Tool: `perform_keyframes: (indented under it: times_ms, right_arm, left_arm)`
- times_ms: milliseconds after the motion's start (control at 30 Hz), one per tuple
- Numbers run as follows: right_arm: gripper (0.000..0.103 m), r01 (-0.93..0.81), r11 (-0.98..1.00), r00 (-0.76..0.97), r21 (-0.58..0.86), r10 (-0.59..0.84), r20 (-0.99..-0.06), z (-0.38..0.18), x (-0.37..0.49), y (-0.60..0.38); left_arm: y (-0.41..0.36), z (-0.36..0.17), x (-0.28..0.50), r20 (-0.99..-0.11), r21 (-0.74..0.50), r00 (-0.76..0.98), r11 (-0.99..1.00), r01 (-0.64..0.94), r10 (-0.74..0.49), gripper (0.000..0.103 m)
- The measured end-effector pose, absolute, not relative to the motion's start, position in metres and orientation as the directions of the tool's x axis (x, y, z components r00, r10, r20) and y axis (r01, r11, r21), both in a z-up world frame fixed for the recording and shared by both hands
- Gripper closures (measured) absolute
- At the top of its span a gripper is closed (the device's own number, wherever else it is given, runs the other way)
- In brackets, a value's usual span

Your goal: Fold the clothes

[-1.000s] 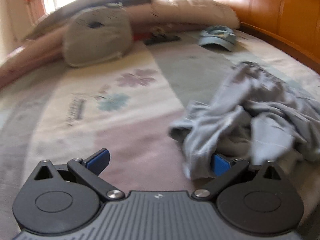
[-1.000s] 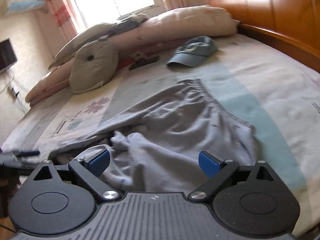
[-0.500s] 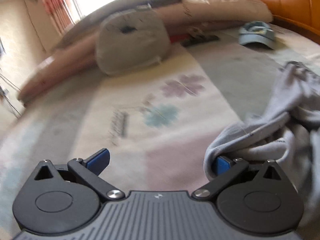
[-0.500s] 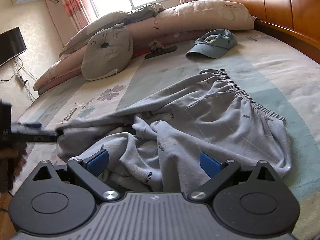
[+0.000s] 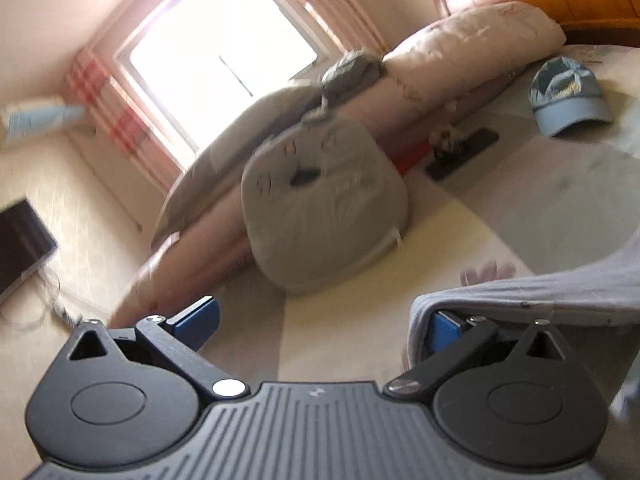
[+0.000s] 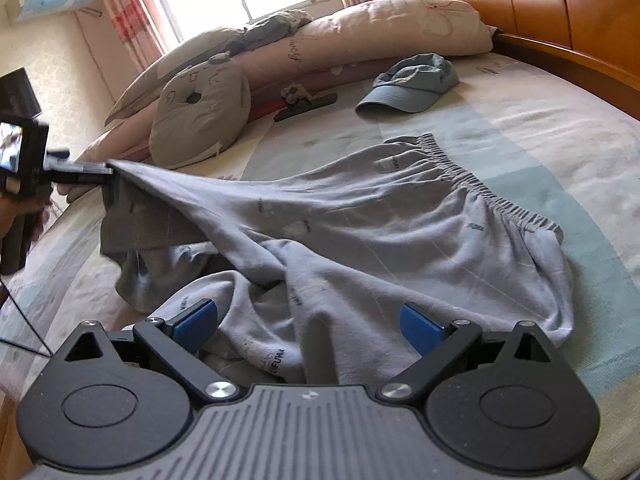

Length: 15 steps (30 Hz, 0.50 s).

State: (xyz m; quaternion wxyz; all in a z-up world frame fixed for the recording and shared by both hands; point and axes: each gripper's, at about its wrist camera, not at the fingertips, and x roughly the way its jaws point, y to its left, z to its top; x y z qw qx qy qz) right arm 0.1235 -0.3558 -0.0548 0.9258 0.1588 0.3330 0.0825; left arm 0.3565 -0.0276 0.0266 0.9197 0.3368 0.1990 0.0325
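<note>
Grey-blue trousers (image 6: 400,232) lie on the bed, elastic waistband (image 6: 480,184) to the right. One leg is stretched taut to the left, where my left gripper (image 6: 80,168) lifts its hem above the sheet. In the left wrist view the left gripper (image 5: 320,324) has its blue pads wide apart, and the trouser cloth (image 5: 560,284) is hooked over the right finger only. My right gripper (image 6: 310,322) stands open just above the other, crumpled leg, with nothing between its fingers.
A blue cap (image 6: 408,80) lies beyond the waistband. A grey cushion (image 6: 200,112), a long pink pillow (image 6: 380,32) and a dark flat object (image 6: 308,106) line the far side. The wooden headboard (image 6: 560,12) runs along the right. A TV (image 5: 20,240) stands left.
My left gripper has swung left and upward, dragging one trouser leg out straight and off the sheet. The right gripper has stayed open over the crumpled leg.
</note>
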Motion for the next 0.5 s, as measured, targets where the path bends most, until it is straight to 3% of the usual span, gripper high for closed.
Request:
perform_keyframes:
  times_ms: [133,300,500]
  right_arm:
    - [0.003,-0.036,0.934,0.765,0.354,0.254,-0.592,-0.056,0.124,-0.357]
    - [0.003,-0.038,0.935,0.757,0.352,0.257,-0.601,-0.058,0.123,-0.354]
    - [0.002,-0.038,0.937,0.75,0.347,0.256,-0.609,-0.058,0.123,-0.354]
  left_arm:
    - [-0.045,0.032,0.38,-0.379,0.642,0.914,0.752,0.149,0.143,0.0]
    - [-0.052,0.0,0.397,-0.472,0.646,0.871,0.725,0.237,0.135,0.001]
    - [-0.03,-0.026,0.37,-0.584,0.544,0.811,0.763,0.351,0.043,0.001]
